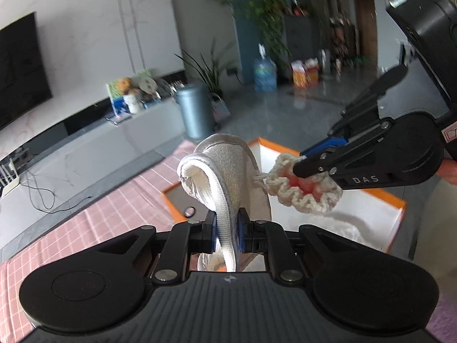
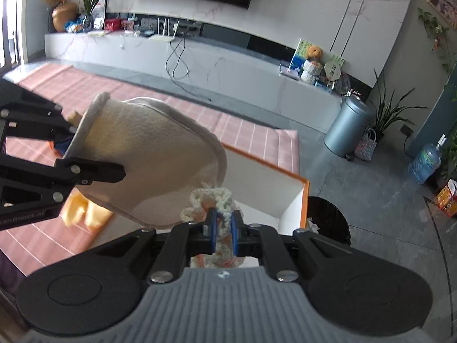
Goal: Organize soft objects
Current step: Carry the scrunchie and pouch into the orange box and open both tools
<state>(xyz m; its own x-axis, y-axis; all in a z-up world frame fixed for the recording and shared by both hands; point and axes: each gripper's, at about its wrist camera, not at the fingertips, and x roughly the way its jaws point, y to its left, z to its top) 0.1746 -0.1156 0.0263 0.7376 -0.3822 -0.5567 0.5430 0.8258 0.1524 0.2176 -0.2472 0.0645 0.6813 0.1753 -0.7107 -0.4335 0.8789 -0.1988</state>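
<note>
My left gripper (image 1: 225, 233) is shut on a white round cloth pad (image 1: 228, 171) with a stitched rim, held upright above an orange-edged white box (image 1: 397, 200). The pad also shows in the right wrist view (image 2: 148, 157), held by the left gripper (image 2: 65, 145). My right gripper (image 2: 224, 228) is shut on a cream crocheted piece with a pink centre (image 2: 212, 200). In the left wrist view the right gripper (image 1: 302, 160) holds that crocheted piece (image 1: 302, 191) over the box, joined to the pad by a short string.
The box (image 2: 302, 203) stands on a pink checked cloth (image 2: 251, 134). White fabric lies inside the box (image 1: 351, 228). A yellow cloth (image 2: 85, 214) lies on the checked cloth. A grey bin (image 2: 348, 125) and a black round object (image 2: 328, 217) stand on the floor beyond.
</note>
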